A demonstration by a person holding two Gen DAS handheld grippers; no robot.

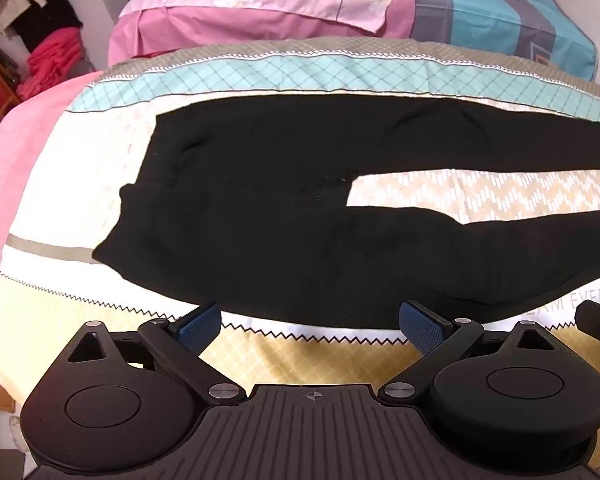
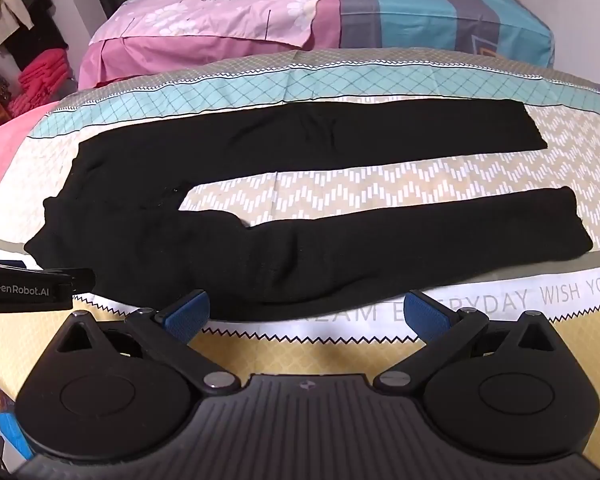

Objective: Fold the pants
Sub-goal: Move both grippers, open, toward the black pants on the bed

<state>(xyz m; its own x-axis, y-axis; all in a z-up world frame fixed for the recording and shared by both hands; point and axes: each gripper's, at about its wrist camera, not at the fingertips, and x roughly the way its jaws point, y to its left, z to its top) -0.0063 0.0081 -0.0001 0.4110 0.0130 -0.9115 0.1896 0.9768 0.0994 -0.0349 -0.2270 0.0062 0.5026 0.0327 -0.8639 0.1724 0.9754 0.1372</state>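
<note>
Black pants lie flat on the patterned bedspread, waist to the left, both legs spread apart and running right. In the right wrist view the pants show whole, with both leg ends at the right. My left gripper is open and empty, its blue pads at the near edge of the near leg. My right gripper is open and empty, also at the near edge of the near leg. The left gripper's body shows at the left edge of the right wrist view.
A pink blanket lies along the bed's left side. A second bed with a pink and teal cover stands behind. Stacks of red clothes sit on shelves at the left.
</note>
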